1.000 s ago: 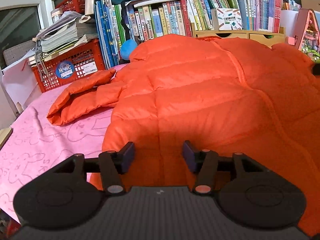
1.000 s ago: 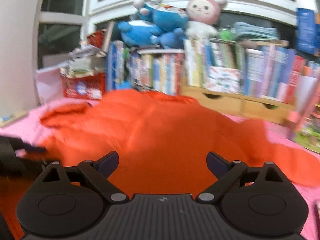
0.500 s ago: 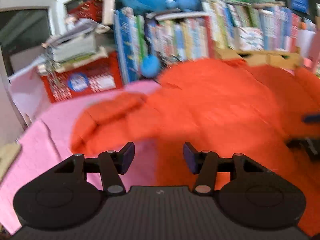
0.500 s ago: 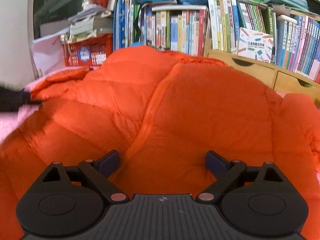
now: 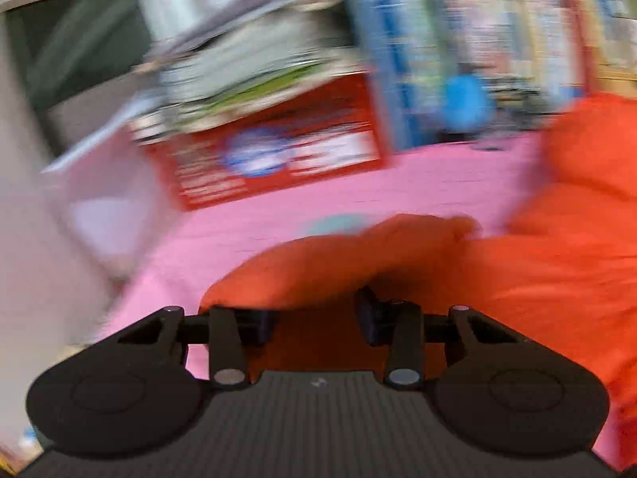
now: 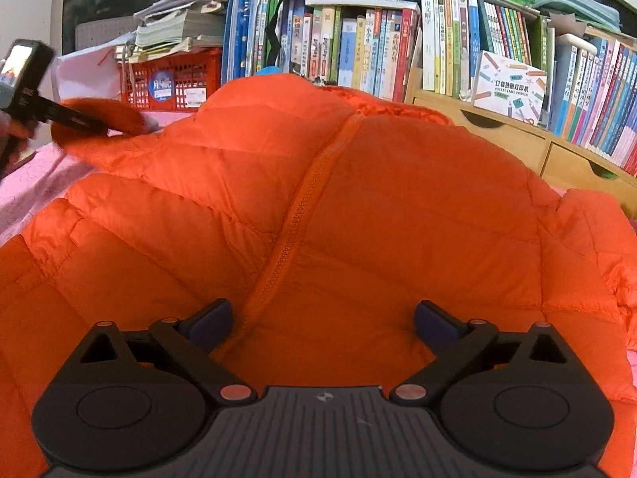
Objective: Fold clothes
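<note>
Blurred shelves (image 5: 458, 47) behind; left gripper (image 5: 316, 320) jaws closing, seemingly around sleeve (image 5: 338, 263).

Both cams sit behind their own fingers, looking forward and tilted down. Left cam: close over the jacket sleeve (image 5: 338, 263), which lies just ahead of its fingers; motion-blurred. Right cam: close over the jacket (image 6: 358, 215) front, zipper (image 6: 294, 215) running ahead between its fingers. Shared: jacket, pink cloth (image 5: 358, 195), red basket (image 6: 171, 79), bookshelf (image 6: 358, 40) beyond. Right cam catches the left gripper (image 6: 95, 125) far left.
</note>
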{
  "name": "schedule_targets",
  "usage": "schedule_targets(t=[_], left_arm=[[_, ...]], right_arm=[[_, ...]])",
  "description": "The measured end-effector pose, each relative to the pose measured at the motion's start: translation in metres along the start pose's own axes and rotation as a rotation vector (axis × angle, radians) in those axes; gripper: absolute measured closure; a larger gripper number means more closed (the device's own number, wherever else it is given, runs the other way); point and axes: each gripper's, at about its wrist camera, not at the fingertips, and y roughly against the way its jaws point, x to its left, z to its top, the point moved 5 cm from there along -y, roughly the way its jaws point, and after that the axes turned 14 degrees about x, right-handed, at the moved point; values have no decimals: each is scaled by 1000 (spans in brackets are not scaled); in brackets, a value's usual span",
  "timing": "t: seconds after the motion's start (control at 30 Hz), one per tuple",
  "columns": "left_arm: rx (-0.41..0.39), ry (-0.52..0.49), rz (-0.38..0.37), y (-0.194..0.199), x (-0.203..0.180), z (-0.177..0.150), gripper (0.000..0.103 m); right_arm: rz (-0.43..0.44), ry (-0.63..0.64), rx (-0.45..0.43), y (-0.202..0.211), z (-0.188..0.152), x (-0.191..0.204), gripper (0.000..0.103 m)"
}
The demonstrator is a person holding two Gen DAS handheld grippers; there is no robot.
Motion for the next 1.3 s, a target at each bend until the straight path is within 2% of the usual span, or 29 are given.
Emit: schedule_targets(t=[0.07,0.1,0.2,0.3,0.37,0.47,0.53,0.67,0.73,0.8,0.9,0.97,1.03,1.07,1.13,1.17,1.23,1.3], left_arm=[[29,59,14,-10,34,-6,75],[40,87,22,-14,49,-10,75],[69,136,156,-25,79,-20,73],[109,217,161,-33,95,-30,73],[97,228,154,-29,93,-33,73],[35,193,57,-10,64,-24,73],[-36,139,-51,13,28,-14,72],[-139,38,-339,63,-65,2,67],[-165,-4,-489,86,-114,-1,67],[-192,-87,-609,114,-162,-11,64],[-185,-203,-682,137,-209,-28,60],[-154,-233,-674,134,-228,-37,60],[-151,-253,-630,125,-236,-42,59],[-146,-247,-624,121,-235,-43,58],[-133,-229,-621,117,-232,-45,55],[-128,-219,-620,116,-231,-46,53],[-114,-208,-618,113,-230,-47,52],[-107,-215,-605,111,-230,-48,52]], right_arm=[[2,0,3,-1,1,0,3],[3,2,4,-1,2,0,3],[2,4,7,-1,2,0,2],[3,0,11,-1,2,-1,2],[0,0,13,-1,3,-1,1],[-2,0,17,-2,3,0,0],[-3,1,19,-2,4,0,0],[-5,2,21,-2,4,1,0],[-3,1,21,-2,4,1,0],[-1,-5,17,-1,4,0,0],[27,-48,-24,8,3,-9,5],[92,-159,-94,25,1,-33,6],[131,-325,-164,45,-2,-75,6],[116,-411,-197,55,-5,-100,6],[19,-574,-248,74,-14,-158,5],[-42,-640,-246,79,-20,-187,5],[-154,-753,-235,82,-31,-241,5],[-251,-850,-179,77,-45,-293,5]])
